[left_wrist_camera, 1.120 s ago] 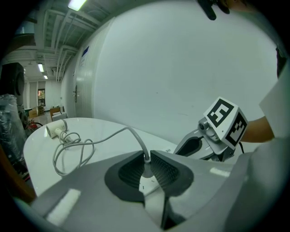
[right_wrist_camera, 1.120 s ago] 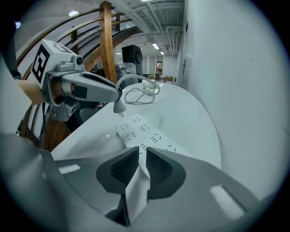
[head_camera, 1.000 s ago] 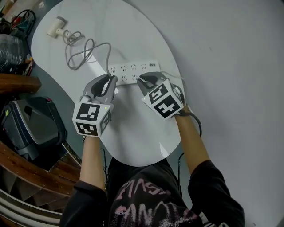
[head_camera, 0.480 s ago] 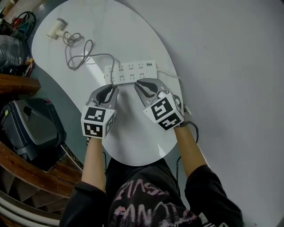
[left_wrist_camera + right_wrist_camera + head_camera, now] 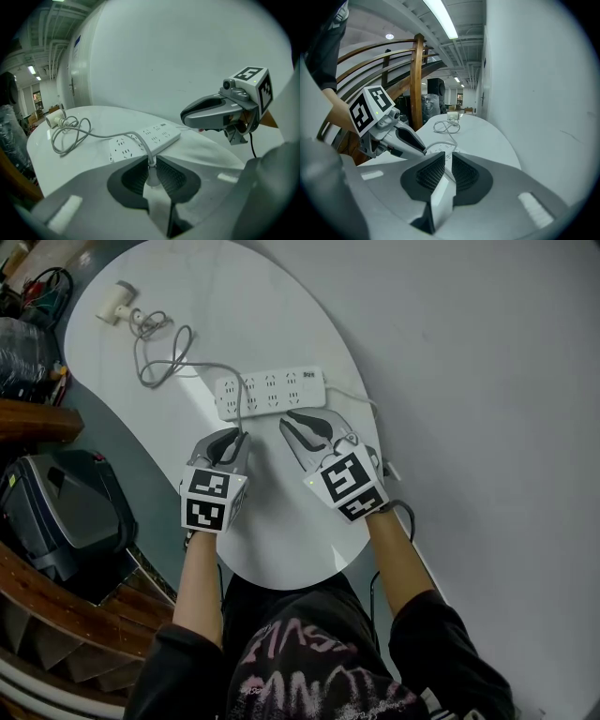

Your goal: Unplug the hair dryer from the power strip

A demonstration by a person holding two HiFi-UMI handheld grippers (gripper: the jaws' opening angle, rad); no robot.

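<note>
A white power strip (image 5: 272, 391) lies across the middle of the white table (image 5: 281, 306), with its sockets facing up. The small white hair dryer (image 5: 117, 301) rests at the table's far left end. Its grey cord (image 5: 159, 362) loops, passes over the strip and ends in a plug (image 5: 150, 169). My left gripper (image 5: 240, 436) is shut on that plug, just in front of the strip and clear of its sockets. My right gripper (image 5: 292, 422) hovers near the strip's front edge; its jaws stand together with nothing between them.
The strip's own white lead (image 5: 361, 401) runs off the table's right edge. A dark case (image 5: 66, 512) sits on the floor to the left beside curved wooden railings (image 5: 37, 418). Dark bags and cables (image 5: 28, 334) lie at the upper left.
Both grippers have drawn back from the power strip toward the person. The left one carried the plug and cord end out of the strip; the strip stayed on the table.
</note>
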